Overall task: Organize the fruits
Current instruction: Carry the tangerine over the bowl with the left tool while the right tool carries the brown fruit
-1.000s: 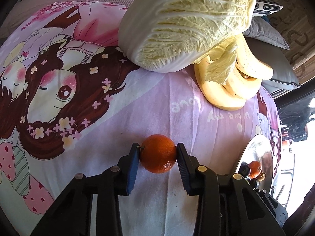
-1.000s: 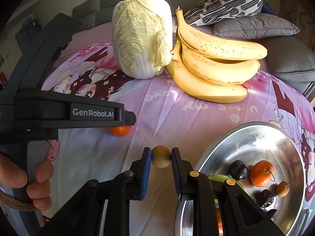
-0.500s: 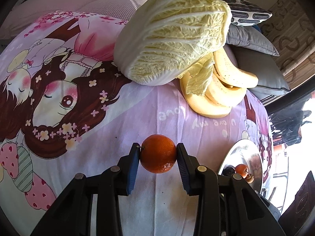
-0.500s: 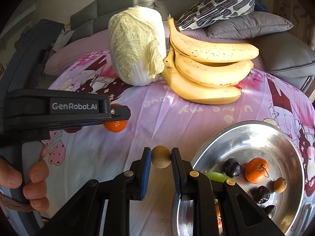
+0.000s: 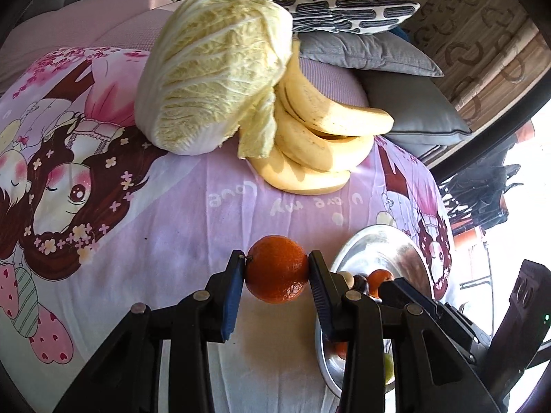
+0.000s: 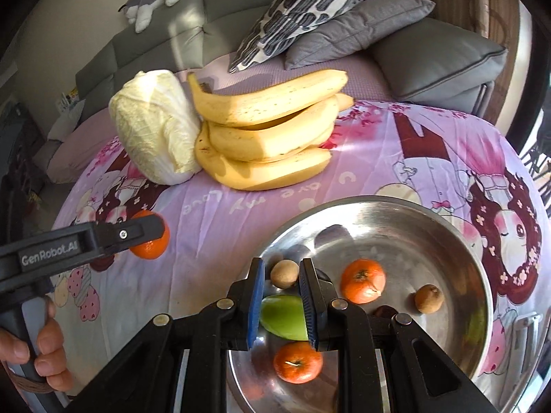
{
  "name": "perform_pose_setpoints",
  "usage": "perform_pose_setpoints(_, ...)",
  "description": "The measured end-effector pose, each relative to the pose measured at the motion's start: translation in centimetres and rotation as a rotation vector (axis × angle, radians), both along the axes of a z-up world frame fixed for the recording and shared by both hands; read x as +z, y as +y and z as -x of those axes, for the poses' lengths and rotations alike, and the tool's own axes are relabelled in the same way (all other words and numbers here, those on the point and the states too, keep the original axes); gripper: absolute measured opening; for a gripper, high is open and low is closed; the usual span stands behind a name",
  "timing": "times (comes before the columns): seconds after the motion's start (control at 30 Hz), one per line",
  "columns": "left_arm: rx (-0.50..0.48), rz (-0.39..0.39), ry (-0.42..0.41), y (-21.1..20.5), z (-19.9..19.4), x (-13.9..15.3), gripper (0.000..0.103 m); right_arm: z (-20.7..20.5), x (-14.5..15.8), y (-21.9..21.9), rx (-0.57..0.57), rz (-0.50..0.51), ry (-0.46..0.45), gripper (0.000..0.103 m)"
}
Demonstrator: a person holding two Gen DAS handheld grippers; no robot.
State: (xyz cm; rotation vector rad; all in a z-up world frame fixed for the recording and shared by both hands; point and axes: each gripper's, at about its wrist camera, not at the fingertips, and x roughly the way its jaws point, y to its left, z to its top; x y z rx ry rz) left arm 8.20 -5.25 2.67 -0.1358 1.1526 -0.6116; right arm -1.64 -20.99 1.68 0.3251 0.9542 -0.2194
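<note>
The left tool (image 5: 277,268) is pinching an orange (image 5: 276,268); the right tool (image 6: 282,277) is gripping a small brown fruit (image 6: 284,273), apparently over the steel bowl (image 6: 461,254).

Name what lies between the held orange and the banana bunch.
Only bare printed cloth between the orange and the banana bunch, as the left wrist view shows.
</note>
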Motion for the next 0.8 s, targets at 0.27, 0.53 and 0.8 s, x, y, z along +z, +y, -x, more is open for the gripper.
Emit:
perform_pose_setpoints(0.27, -0.121, -0.033, -0.009, -3.4, 2.4, -0.2, 0.039, 0.8, 0.0, -2.0, -0.064, -0.019, 0.009, 0.023)
perform_pose_setpoints(0.53, -0.203, -0.049, 0.022, -5.1, 3.9, -1.1, 0.039, 1.3, -0.6, -3.2, -0.111, -0.023, 0.033, 0.023)
perform_pose_setpoints(0.8, -0.253, -0.071, 0.065, -6.2, 4.9, -2.2, 0.039, 1.5, -1.0, -3.9, -0.137, -0.039, 0.052, 0.023)
